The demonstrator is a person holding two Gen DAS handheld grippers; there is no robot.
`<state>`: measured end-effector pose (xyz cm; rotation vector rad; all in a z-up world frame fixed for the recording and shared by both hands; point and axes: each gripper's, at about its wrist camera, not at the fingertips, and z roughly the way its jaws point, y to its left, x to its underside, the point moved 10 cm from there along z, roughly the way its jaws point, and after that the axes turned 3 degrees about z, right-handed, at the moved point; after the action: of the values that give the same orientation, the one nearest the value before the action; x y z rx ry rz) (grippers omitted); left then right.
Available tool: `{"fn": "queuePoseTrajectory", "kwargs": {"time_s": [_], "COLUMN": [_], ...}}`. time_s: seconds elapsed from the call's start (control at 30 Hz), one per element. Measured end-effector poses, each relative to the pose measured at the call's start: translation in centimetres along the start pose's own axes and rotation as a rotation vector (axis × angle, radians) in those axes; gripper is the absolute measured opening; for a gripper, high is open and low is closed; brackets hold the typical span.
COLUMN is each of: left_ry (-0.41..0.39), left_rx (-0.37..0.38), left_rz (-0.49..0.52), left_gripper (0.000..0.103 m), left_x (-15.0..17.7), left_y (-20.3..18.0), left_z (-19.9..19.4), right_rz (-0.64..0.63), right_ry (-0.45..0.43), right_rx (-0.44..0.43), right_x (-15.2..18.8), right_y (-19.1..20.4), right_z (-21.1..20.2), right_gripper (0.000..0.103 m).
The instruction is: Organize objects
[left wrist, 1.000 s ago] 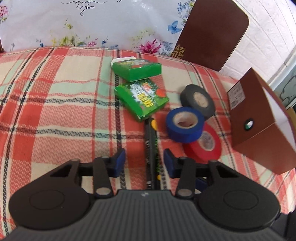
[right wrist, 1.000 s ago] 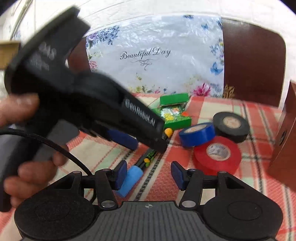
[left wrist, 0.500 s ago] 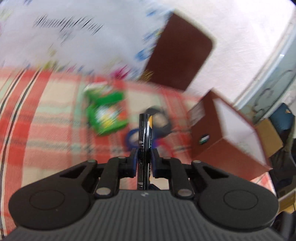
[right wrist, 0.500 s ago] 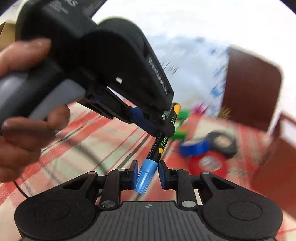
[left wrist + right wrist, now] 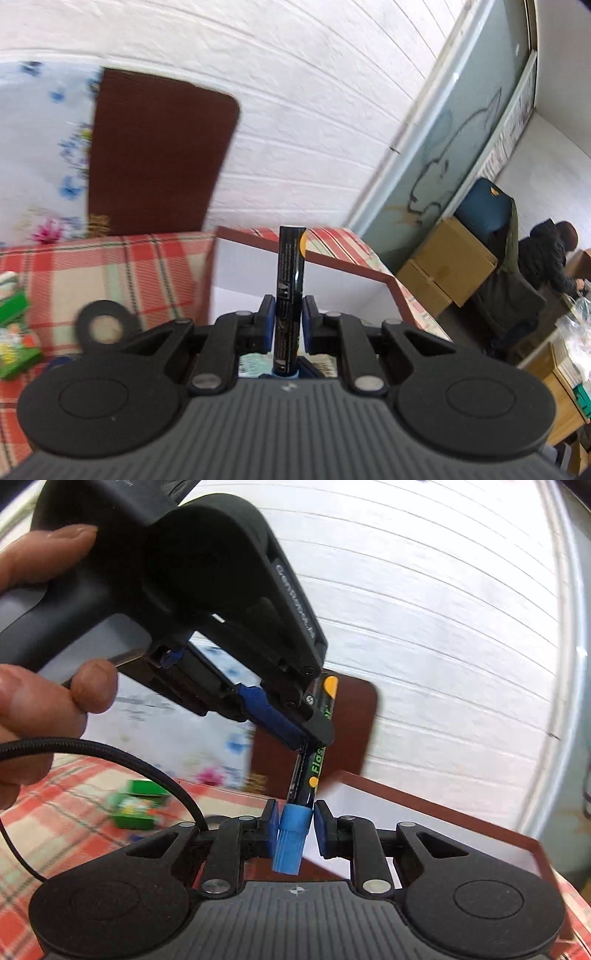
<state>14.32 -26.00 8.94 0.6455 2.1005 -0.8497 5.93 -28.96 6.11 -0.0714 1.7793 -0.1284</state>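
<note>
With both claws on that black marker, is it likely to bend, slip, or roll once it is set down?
The marker looks rigid: it spans left claw and right claw unbent. Its glossy barrel may slip. Being round, it would probably roll unless dropped in the brown box.

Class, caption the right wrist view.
Both grippers clamp one marker, blue cap in the right one, above a brown box.

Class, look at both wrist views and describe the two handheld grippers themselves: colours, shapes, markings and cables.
Each gripper is matte black with a ribbed grey top plate, two round black discs at the sides, silver rivets on slim linkage arms, and blue pads on the fingers. The left gripper, seen from the right gripper, has a grey handle, white lettering along its side, and a braided black cable.
</note>
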Motion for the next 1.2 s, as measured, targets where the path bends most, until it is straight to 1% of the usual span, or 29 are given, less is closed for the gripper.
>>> {"fn": "queuePoseTrajectory", "kwargs": {"time_s": [0.1,0.23,0.3,0.33,0.43,0.5,0.53,0.57,0.7,0.73,0.8,0.87,0.97,1.03,1.13,1.2], "left_ry": [0.033,0.059,0.065,0.062,0.04,0.045,0.043,0.038,0.016,0.009,0.007,0.004,-0.031,-0.057,-0.077,-0.083], "left_rx": [0.011,0.01,0.008,0.002,-0.044,-0.084,-0.09,-0.089,-0.106,-0.116,-0.137,-0.161,-0.172,-0.186,-0.233,-0.266], "left_rz": [0.013,0.003,0.006,0.007,-0.008,-0.012,-0.005,0.006,0.021,0.017,0.001,-0.019,-0.059,-0.075,-0.08,-0.086], "left_gripper": [0.017,0.016,0.011,0.011,0.011,0.011,0.011,0.011,0.012,0.012,0.012,0.012,0.012,0.012,0.012,0.012], "left_x": [0.3,0.7,0.6,0.4,-0.6,-0.7,-0.7,-0.6,0.1,0.3,0.7,0.9,0.9,1.1,1.8,2.7], "left_y": [-1.3,-1.8,-1.9,-2.1,-1.6,-1.1,-1.1,-1.1,-0.1,0.5,1.7,2.8,4.4,5.5,7.5,9.0], "left_z": [2.5,5.0,5.9,6.2,7.0,7.4,7.3,7.0,5.4,4.9,4.0,3.1,1.2,-0.5,-2.9,-4.5], "right_rz": [0.039,0.051,0.068,0.077,0.088,0.092,0.101,0.112,0.13,0.126,0.094,0.057,0.06,0.067,0.042,0.0], "right_ry": [0.014,0.014,0.017,0.018,0.023,0.047,0.047,0.04,0.009,-0.001,-0.017,-0.011,-0.001,-0.004,-0.01,-0.032], "right_rx": [0.033,0.063,0.074,0.082,0.116,0.139,0.145,0.146,0.108,0.089,0.067,0.052,0.039,0.024,0.001,0.007], "right_x": [0.8,1.5,1.6,1.6,1.5,1.7,1.8,1.7,1.6,1.6,1.6,1.5,1.0,0.4,-0.4,-1.2], "right_y": [-2.9,-4.9,-6.0,-6.6,-8.3,-9.1,-9.6,-9.8,-8.5,-8.6,-7.4,-6.3,-5.3,-4.8,-4.1,-4.0], "right_z": [0.1,-0.1,0.2,0.4,1.5,2.3,2.2,1.9,-0.1,-0.2,-0.6,-0.3,1.1,-0.5,-0.6,0.7], "right_gripper": [0.018,0.018,0.017,0.016,0.016,0.019,0.02,0.02,0.02,0.021,0.023,0.024,0.024,0.025,0.025,0.025]}}
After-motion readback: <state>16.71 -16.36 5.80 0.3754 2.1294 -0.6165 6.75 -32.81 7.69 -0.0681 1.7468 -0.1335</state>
